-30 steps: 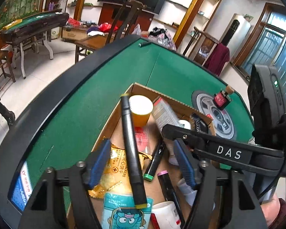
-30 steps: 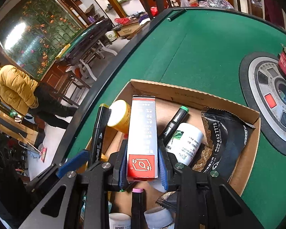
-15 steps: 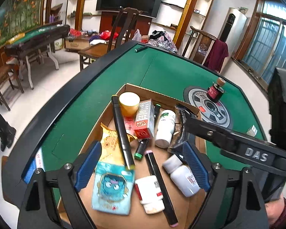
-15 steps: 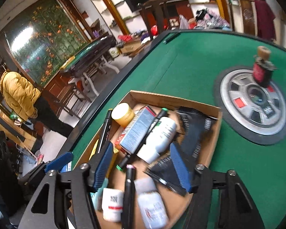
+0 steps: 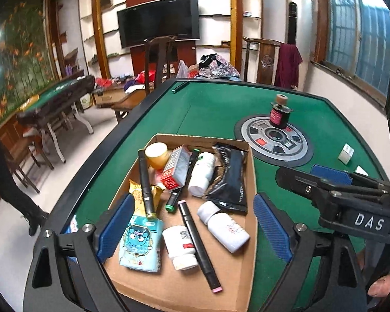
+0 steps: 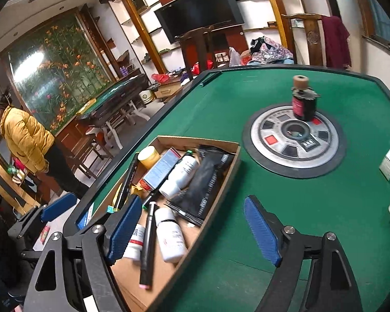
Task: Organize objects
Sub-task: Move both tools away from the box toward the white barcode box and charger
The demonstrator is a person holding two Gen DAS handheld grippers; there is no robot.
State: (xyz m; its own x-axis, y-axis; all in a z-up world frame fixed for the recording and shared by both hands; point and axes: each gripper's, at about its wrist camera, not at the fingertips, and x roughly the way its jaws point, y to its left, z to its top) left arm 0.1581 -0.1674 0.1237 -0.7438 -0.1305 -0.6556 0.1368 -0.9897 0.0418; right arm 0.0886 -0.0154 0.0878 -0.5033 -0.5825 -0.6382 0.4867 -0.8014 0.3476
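Left wrist view: left gripper [image 5: 192, 226] jaws opening, empty, cardboard box [image 5: 251, 171] below between pads. Right gripper [image 6: 192, 230] jaws opening, empty, box edge between.

Green felt table [image 5: 215, 109], brown cardboard box [image 5: 251, 182], red-and-silver carton [image 5: 175, 167], turquoise cartoon packet [image 5: 140, 241] at lower left

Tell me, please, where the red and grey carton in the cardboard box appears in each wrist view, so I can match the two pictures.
Left wrist view: the red and grey carton lies left of centre, in the far part of the cardboard box, between the yellow-capped jar and a white bottle.
Right wrist view: the carton lies left of centre, beside the same jar.
Shared landmark: the dark bottle on the round panel.
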